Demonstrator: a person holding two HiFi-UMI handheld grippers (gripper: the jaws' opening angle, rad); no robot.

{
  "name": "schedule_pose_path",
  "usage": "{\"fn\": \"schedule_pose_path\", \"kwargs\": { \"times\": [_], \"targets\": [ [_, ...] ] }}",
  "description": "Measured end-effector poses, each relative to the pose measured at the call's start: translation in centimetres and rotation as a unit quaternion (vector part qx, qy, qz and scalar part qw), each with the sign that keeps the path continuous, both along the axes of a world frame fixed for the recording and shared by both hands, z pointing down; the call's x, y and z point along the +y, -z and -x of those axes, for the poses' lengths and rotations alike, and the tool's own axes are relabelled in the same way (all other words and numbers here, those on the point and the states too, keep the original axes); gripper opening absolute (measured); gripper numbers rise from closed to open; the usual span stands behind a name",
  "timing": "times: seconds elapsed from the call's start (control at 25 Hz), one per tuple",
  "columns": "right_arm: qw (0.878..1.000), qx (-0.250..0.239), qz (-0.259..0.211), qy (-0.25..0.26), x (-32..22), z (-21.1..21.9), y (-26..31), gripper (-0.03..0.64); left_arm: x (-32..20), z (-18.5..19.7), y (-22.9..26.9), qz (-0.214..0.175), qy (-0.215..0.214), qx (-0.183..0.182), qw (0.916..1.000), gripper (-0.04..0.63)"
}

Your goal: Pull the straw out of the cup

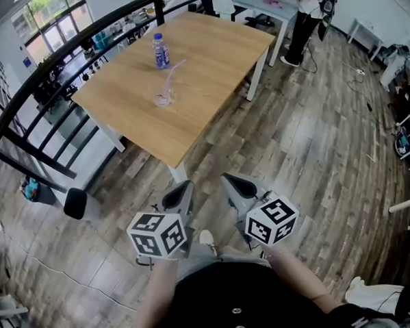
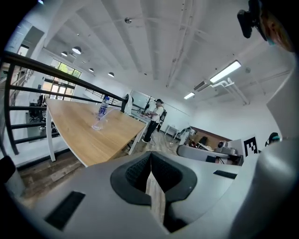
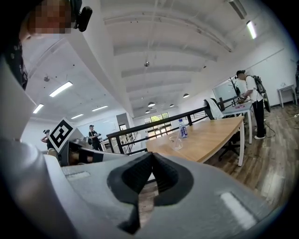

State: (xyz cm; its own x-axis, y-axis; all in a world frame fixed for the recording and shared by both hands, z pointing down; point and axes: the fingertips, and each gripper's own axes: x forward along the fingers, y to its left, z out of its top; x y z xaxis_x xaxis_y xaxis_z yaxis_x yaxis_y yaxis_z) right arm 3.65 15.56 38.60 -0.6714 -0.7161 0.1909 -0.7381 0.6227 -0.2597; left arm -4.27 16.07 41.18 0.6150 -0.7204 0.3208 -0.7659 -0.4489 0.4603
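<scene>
A clear cup [image 1: 163, 98] stands on the wooden table [image 1: 207, 70], with a pale pink straw [image 1: 172, 70] leaning out of it. The cup also shows small and far in the left gripper view [image 2: 97, 124] and the right gripper view [image 3: 175, 142]. My left gripper [image 1: 184, 193] and right gripper [image 1: 233, 184] are held side by side over the floor, well short of the table's near corner. Both are shut with nothing between the jaws.
A water bottle [image 1: 161, 50] with a blue label stands just behind the cup. A black railing [image 1: 42, 72] runs along the table's left side. A person [image 1: 307, 17] stands at another table at the back right. Wood floor lies between me and the table.
</scene>
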Motion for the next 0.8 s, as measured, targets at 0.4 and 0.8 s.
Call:
{"fn": "schedule_pose_path", "kwargs": {
  "times": [0.4,0.8],
  "targets": [
    [0.999,-0.005,0.021,-0.031,-6.1,0.1,-1.1,-0.002,-6.8,1.4,-1.5,0.022,-0.011,0.0,0.9997,0.017],
    [1.0,-0.014,0.023,0.006,-12.9,1.3,-1.8,-0.002,-12.8,2.5,-2.9,0.037,0.025,-0.001,0.999,0.017]
  ]
}}
